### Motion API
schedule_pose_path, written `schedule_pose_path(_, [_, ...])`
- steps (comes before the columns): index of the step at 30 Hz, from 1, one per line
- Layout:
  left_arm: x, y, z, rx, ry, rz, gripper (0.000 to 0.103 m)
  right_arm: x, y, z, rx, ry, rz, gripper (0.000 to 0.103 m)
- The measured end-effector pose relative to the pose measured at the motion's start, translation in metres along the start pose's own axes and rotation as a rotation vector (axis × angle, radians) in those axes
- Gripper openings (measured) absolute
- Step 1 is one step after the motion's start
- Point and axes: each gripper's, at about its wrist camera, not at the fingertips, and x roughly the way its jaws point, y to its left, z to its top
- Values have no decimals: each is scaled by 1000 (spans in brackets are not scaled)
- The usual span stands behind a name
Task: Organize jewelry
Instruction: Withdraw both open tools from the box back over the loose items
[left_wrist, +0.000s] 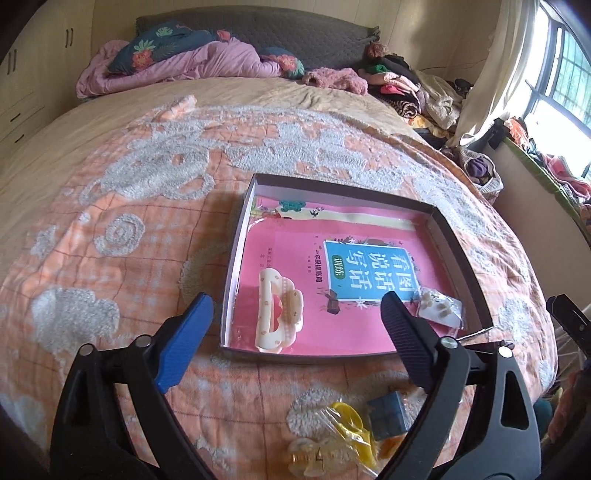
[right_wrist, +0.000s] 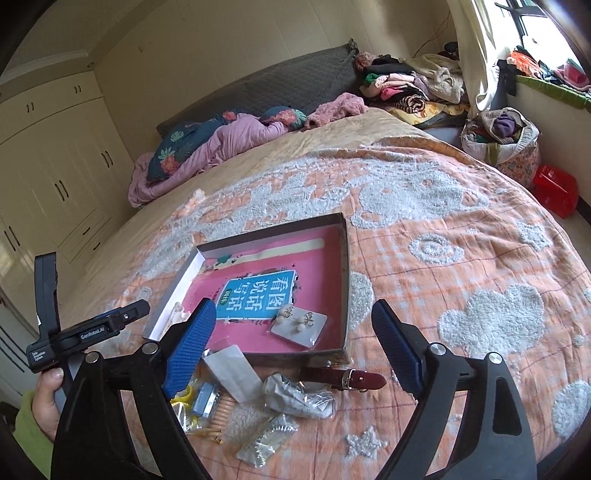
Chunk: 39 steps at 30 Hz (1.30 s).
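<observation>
Bedroom walls with pale wardrobes frame one wide bed (left_wrist: 110, 192), covered by an orange checked quilt with raised, woolly white shapes: clouds, spirals, a star. At its head lie a crumpled lilac duvet (left_wrist: 177, 62) and two dark floral pillows; a heap of clothes (right_wrist: 406, 88) fills the far corner by the window.

One shallow, rectangular cardboard box (left_wrist: 465, 258), dark outside and white inside, sits on the quilt. It holds one glossy pink book (left_wrist: 332, 295) with a blue title panel, one cream plastic hair claw (left_wrist: 279, 314) lying on the book near the box's left wall, and one clear packet of pearl-like earrings (right_wrist: 299, 323) on a white card at the box's near right corner.

Just outside the box's near edge lies loose jewelry: one dark red leather strap (right_wrist: 354, 379) with a metal buckle, several crinkled clear packets (right_wrist: 299, 400), a yellow plastic piece (left_wrist: 347, 417), a small blue block (left_wrist: 388, 410) and a coiled peach hair tie (right_wrist: 221, 413).

Both the left gripper (left_wrist: 297, 332) and the right gripper (right_wrist: 293, 347) stand wide apart, gripping nothing, above the box's near side.
</observation>
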Motion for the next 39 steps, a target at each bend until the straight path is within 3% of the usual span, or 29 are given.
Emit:
schedule_pose_path(6, [-20,-4,-2,8,-26,-2,93,-18,6,1,-9,-27,10,87])
schedule_pose_path(24, [-62,-10,-23,26,-62,-12,93,-60,19,-6,-45,-58,32,87])
schedule_pose_path(30, [-68,-8,-36,28,-49,-13,93,-67,21,-12,-54,-48,34,87])
schedule_pose_path(33, [-68,-7,-42,27,-38,-12,93,-68,21,-17,-55,-42,33,95])
schedule_pose_path(39, [-66,-3,-54,23,-7,-9,93,-65,21,-27,-59,-11,33,96])
